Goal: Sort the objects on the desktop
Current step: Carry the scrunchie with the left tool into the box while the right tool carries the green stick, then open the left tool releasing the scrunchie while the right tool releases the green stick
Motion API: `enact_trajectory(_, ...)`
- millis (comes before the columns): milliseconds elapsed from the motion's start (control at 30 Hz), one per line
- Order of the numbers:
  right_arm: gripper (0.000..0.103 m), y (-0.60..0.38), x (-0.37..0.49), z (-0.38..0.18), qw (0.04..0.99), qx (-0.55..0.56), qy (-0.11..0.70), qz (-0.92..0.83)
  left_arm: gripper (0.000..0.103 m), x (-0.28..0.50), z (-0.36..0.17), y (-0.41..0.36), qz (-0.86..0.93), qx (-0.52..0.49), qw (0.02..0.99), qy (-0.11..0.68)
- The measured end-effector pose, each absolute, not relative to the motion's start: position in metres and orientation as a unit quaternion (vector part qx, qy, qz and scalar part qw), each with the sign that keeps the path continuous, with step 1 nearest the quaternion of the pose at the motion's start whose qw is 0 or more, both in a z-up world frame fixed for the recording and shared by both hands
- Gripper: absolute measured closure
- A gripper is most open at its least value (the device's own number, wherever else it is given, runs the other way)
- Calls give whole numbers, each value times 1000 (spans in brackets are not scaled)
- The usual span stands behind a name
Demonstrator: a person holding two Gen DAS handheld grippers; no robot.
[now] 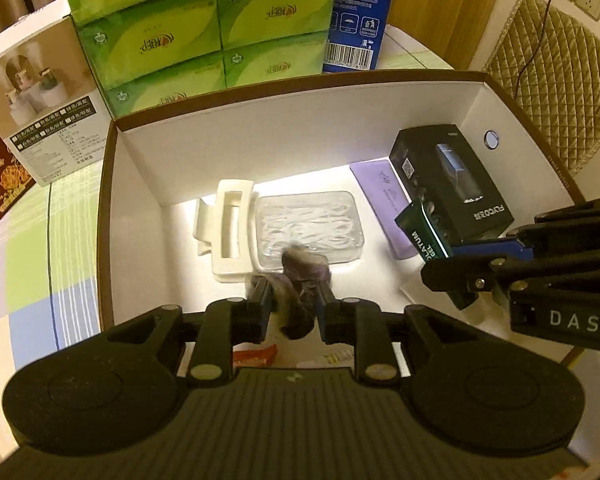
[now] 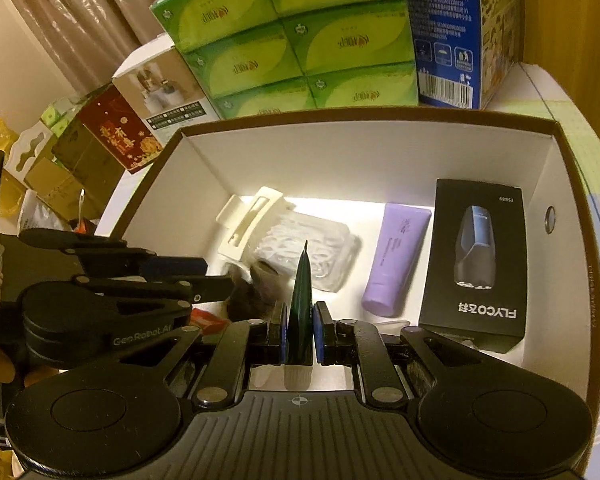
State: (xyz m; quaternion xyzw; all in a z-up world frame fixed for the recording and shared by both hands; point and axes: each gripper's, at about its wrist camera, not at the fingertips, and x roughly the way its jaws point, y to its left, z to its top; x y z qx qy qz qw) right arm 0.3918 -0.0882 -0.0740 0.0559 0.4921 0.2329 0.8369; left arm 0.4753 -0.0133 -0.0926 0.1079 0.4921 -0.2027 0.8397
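Placement into box (image 1: 240, 128), both hands at once. Left tongs (image 1: 292, 300) pinching dark fluff ball (image 1: 300, 268), hung over the box floor just short of clear case (image 1: 312, 224) and white clip (image 1: 230, 224). Right tongs (image 2: 300, 316) pressed tight on green tube (image 2: 302, 288), held edge-on with white cap toward the camera, above bare floor between case and purple tube (image 2: 396, 260). Black carton (image 2: 476, 264) further right, near the side wall.

Lower the fluff onto open floor in front of the case, not on top of it. Soft and light, so likely to cling to the pads: spread wide, then lift straight up.

Tip the green tube flat before release and lay it lengthwise beside the purple one, in the free strip. Dropped on edge, probably topples onto the case.

Mind the closeness of the two tongs over the box: set one thing down, withdraw, then the other. Stay clear of the brown rim on the way out.
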Motion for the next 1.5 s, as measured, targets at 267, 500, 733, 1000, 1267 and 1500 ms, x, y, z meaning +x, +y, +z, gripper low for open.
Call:
enact_trajectory(267,93,-81,396,-85,831,52,505,229,75,479,-91,-8,-200,114,843,487)
enact_trajectory(500,93,-78,400,-94,826,55,516,222,71,480,-90,-4,-192,117,845,484)
enact_trajectory(733,92,-72,403,-97,826,41,516,225,69,478,-86,-1,-192,118,849,478)
enact_trajectory(1000,38,-76,387,-79,850,11,479,219,62,471,-72,7,-189,112,860,461)
enact_trajectory(1267,7,-90,363,-62,866,-4,459,197,39,456,-56,13,-184,103,872,442)
enact_trajectory(1500,2,-101,337,-48,877,3,449,173,15,436,-42,14,-162,112,891,410)
